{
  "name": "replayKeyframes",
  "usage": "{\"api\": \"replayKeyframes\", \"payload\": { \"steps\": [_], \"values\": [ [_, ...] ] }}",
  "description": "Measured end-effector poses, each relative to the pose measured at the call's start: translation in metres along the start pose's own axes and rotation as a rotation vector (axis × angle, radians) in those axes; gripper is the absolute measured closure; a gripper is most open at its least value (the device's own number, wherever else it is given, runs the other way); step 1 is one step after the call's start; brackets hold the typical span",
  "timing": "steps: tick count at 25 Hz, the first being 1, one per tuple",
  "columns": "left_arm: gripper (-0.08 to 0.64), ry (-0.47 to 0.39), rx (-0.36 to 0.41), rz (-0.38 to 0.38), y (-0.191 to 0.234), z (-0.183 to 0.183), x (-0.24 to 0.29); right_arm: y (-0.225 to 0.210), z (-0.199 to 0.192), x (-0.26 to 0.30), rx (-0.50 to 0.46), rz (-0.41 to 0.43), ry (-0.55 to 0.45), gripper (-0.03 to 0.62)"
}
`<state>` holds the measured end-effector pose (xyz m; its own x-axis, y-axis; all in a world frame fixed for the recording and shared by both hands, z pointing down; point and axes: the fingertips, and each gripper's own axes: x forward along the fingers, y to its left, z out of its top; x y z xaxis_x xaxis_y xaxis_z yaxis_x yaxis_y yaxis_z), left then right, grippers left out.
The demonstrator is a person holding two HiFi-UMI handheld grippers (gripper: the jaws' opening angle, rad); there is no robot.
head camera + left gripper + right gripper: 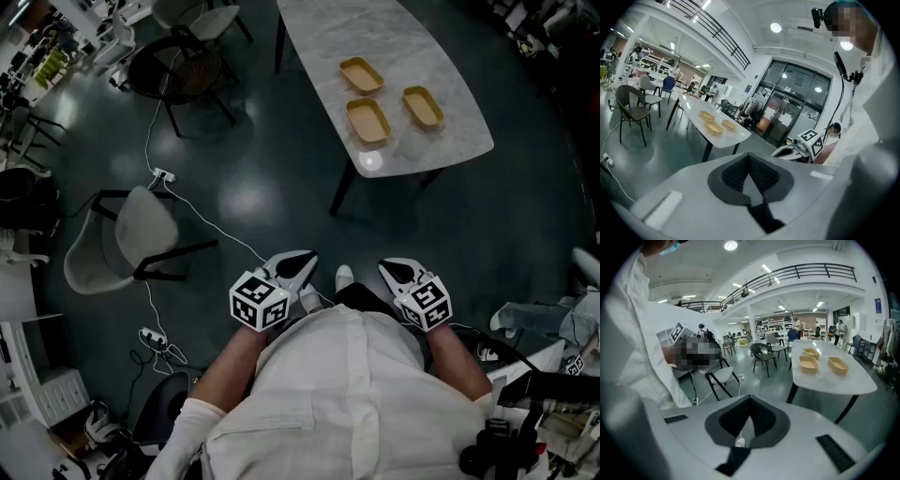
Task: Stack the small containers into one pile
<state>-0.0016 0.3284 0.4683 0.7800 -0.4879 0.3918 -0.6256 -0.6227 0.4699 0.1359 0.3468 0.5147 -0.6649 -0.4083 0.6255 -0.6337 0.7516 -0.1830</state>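
Here: small containers (367, 120) are laid apart on desk (412, 28), far ahead, long sides pointed away. Fingers of left gripper (307, 257) and right gripper (386, 266) are clenched, empty. Right is judged nearer.

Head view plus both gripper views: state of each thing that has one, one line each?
Far container: upright, empty, unstacked, on the table.
Near container: upright, empty, unstacked.
Right container: upright, empty, unstacked.
Left gripper: shut, nothing held, well short of the table.
Right gripper: shut, nothing held, well short of the table.
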Motion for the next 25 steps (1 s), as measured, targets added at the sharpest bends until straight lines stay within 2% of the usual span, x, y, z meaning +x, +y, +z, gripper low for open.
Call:
{"api": "replayKeyframes", "payload": {
  "steps": [8, 13, 17, 20, 25],
  "values": [
    [0.554, 0.015, 0.029, 0.019, -0.001, 0.050, 0.049, -0.062, 0.039, 0.008, -0.029, 0.041, -0.052, 0.588],
    [0.552, 0.011, 0.040, 0.043, 0.003, 0.072, 0.078, -0.094, 0.042, 0.014, -0.035, 0.058, -0.063, 0.588],
    [0.552, -0.004, 0.015, 0.046, 0.010, 0.083, 0.089, -0.112, 0.041, 0.024, -0.019, 0.059, -0.048, 0.588],
    [0.553, 0.011, 0.012, 0.028, 0.026, 0.088, 0.088, -0.124, 0.054, 0.036, -0.010, 0.032, -0.049, 0.588],
    [0.552, 0.040, 0.017, -0.030, 0.090, 0.101, 0.105, -0.165, 0.084, 0.088, -0.045, -0.073, -0.040, 0.586]
  ]
}}
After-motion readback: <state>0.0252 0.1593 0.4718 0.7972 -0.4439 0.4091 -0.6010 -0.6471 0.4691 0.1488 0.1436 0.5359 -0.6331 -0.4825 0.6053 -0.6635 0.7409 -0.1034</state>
